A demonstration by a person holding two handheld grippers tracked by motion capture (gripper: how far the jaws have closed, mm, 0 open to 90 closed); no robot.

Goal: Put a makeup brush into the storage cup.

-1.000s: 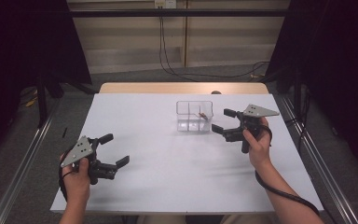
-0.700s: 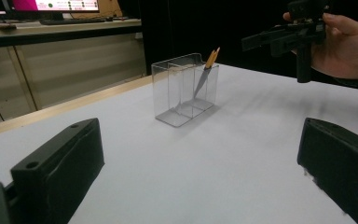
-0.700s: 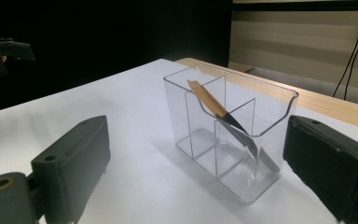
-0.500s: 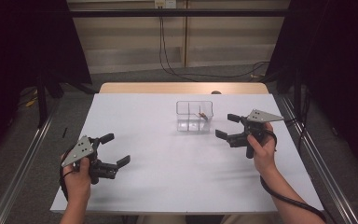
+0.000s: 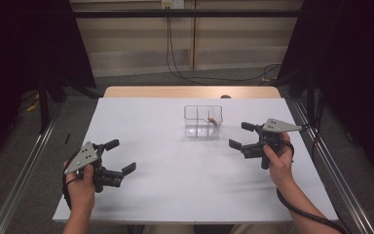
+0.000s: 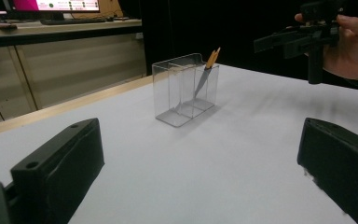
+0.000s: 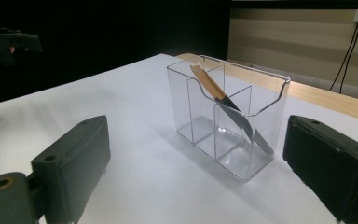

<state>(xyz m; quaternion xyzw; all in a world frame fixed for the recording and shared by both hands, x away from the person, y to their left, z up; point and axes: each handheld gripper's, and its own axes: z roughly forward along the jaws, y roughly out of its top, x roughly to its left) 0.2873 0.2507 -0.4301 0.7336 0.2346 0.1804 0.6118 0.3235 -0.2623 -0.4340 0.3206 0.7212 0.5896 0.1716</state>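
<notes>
A clear plastic organizer box (image 5: pixel 203 121) with divided compartments stands on the white table (image 5: pixel 175 195), right of centre. A knife (image 5: pixel 214 120) with a wooden handle leans in its right end compartment, blade down. My right gripper (image 5: pixel 240 135) is open and empty, just right of the box and apart from it. My left gripper (image 5: pixel 121 156) is open and empty near the front left of the table. The right gripper view has the box (image 7: pixel 228 112) and knife (image 7: pixel 226 102) close ahead between the open jaws. The left gripper view has the box (image 6: pixel 186 88) farther off.
The table's wooden far edge (image 5: pixel 190 91) lies behind the box. Metal rails (image 5: pixel 24 165) run along both sides of the table, and cables (image 5: pixel 175 58) hang on the back wall. The other hand's gripper (image 6: pixel 298 37) is at the upper right of the left gripper view.
My right gripper has drawn back a little from the box, toward the right and the near side. The left gripper has stayed where it was.
</notes>
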